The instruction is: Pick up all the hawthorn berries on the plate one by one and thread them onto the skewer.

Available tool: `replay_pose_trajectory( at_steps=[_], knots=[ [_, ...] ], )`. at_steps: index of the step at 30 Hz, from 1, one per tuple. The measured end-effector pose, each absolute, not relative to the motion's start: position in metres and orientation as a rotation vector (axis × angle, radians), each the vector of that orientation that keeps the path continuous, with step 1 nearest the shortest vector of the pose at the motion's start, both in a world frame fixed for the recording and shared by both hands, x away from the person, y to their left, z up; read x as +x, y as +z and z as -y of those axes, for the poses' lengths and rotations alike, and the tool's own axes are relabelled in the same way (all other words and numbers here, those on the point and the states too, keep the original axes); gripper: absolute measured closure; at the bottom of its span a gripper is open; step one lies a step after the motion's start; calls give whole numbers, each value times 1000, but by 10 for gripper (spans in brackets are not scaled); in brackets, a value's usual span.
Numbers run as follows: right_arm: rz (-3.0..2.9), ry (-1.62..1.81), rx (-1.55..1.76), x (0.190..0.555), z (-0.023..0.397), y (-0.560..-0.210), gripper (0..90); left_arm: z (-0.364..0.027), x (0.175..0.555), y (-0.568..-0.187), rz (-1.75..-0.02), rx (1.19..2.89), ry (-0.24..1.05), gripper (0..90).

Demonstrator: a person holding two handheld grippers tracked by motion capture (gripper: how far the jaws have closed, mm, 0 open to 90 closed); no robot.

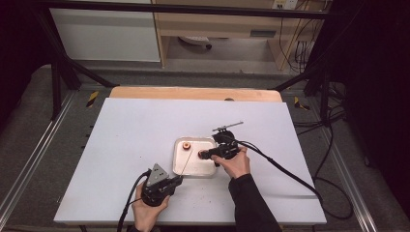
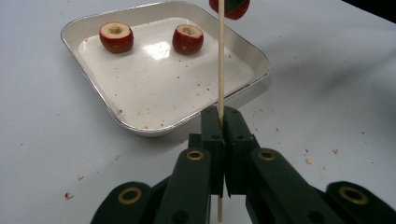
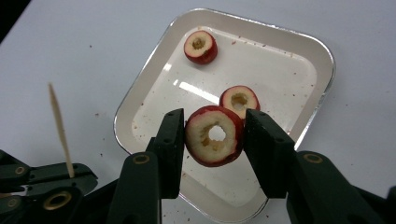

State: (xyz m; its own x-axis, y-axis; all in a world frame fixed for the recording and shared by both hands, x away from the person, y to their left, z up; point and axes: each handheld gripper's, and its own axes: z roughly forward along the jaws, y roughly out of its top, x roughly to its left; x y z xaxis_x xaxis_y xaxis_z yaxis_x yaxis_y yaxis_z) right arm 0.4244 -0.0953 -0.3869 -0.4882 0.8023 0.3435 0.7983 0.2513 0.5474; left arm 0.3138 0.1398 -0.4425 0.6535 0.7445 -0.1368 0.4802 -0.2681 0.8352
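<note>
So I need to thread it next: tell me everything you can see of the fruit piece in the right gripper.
The fruit piece is a round red-skinned slice with pale flesh and a cored hole straight through. It stands on edge, cut face toward the camera, pinched by its skin between the right gripper's black jaws, above the white tray.

A wooden board (image 1: 193, 93) edges the white table's (image 1: 135, 130) far side; a castor wheel (image 1: 208, 47) stands on the floor beyond it.
</note>
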Motion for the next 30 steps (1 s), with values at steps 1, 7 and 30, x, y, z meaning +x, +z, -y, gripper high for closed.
replay_pose_trajectory(
  at_steps=[1, 7, 30],
  knots=[
    [-2466, 1106, 1587, 423, 98, -386, 595, -139, 314, -443, -964, 1925, 353, 884],
    [-2367, 1297, 1597, 416, 113, -387, 595, -129, 312, -443, -976, 1891, 353, 884],
    [-1905, 1869, 1540, 404, 130, -387, 596, -103, 309, -445, -1061, 1809, 315, 885]
  ],
)
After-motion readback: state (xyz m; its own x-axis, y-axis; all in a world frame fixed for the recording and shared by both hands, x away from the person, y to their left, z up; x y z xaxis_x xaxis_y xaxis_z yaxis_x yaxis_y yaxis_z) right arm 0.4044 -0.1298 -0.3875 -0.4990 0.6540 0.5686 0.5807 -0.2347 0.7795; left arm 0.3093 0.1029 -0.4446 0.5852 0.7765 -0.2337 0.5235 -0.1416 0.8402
